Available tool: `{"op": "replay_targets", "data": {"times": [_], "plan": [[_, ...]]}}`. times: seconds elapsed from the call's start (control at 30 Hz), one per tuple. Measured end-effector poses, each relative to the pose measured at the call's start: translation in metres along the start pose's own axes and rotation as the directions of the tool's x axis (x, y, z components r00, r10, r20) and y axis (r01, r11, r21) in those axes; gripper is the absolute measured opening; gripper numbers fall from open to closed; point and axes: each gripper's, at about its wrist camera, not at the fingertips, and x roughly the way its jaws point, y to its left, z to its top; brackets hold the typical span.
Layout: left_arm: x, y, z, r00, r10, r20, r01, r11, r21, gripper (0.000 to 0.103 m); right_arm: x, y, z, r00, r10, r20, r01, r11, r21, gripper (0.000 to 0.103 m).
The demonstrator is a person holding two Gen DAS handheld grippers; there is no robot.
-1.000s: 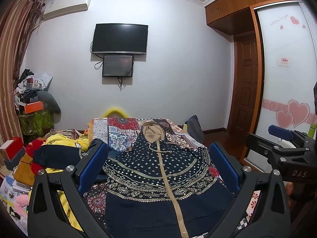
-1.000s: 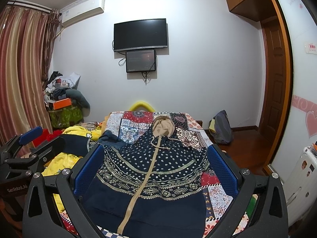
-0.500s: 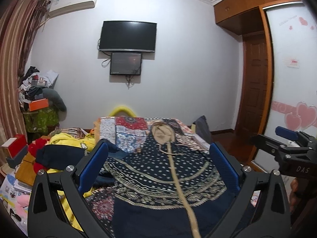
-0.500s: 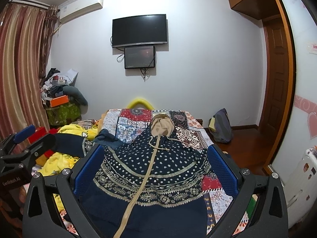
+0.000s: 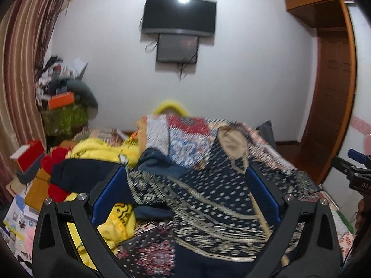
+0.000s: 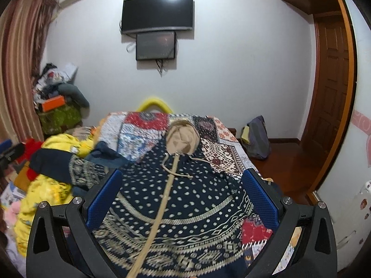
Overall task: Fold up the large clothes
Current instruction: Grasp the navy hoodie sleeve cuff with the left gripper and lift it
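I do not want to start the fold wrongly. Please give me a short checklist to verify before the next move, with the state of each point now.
1. Left gripper open, nothing between its fingers: ok.
2. Right gripper open and empty: ok.
3. Navy patterned hoodie laid front up on the patchwork bedspread, tan hood at the far end: ok.
4. Sleeve lying flat on the bed: not ok, it trails over the yellow garment.
5. Hem near the grippers flat: cannot tell, it is out of view.
6. Left view sharp enough to aim: not ok, it is blurred.
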Motion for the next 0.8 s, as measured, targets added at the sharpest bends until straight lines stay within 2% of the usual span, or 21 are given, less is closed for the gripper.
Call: {"op": "replay_targets", "data": {"times": [0.17,0.3,0.4,0.47,0.53,0.6,0.63,0.7,0.8], "plan": [[0.061,0.062,-0.015,0.986,-0.016,-0.164,-0.005,0.992,-0.128,0.103,0.059,-0.008,-0.014,0.991,-0.032,-0.128,0.032,0.999,-0.006,0.103],[0.103,0.114,-0.045,0.958,-0.029,-0.286,-0.043,0.969,-0.243,0.103,0.100,-0.011,-0.032,0.970,-0.034,-0.240,0.036,0.999,0.004,0.103],[0.125,0.144,-0.065,0.937,-0.001,-0.349,-0.100,0.957,-0.272,0.103,0.125,-0.015,-0.046,0.948,-0.039,-0.317,0.042,0.999,0.004,0.102],[0.136,0.160,-0.075,0.928,0.012,-0.372,-0.124,0.952,-0.279,0.102,0.138,-0.017,-0.054,0.932,-0.027,-0.363,0.035,0.999,0.015,0.102],[0.147,0.178,-0.083,0.922,-0.009,-0.387,-0.120,0.944,-0.308,0.101,0.147,-0.019,-0.059,0.919,-0.013,-0.395,0.024,0.999,0.024,0.102],[0.160,0.195,-0.089,0.914,-0.032,-0.404,-0.119,0.931,-0.344,0.095,0.154,-0.018,-0.060,0.914,-0.001,-0.405,0.016,0.999,0.033,0.102],[0.167,0.205,-0.093,0.909,-0.049,-0.415,-0.121,0.920,-0.374,0.090,0.156,-0.018,-0.060,0.912,0.005,-0.410,0.011,0.999,0.036,0.102],[0.177,0.222,-0.098,0.899,-0.085,-0.430,-0.123,0.893,-0.432,0.086,0.158,-0.018,-0.060,0.910,0.014,-0.415,0.003,0.999,0.040,0.102],[0.191,0.241,-0.104,0.898,-0.111,-0.425,-0.124,0.864,-0.488,0.078,0.165,-0.017,-0.060,0.910,0.016,-0.415,0.001,0.999,0.042,0.102]]}}
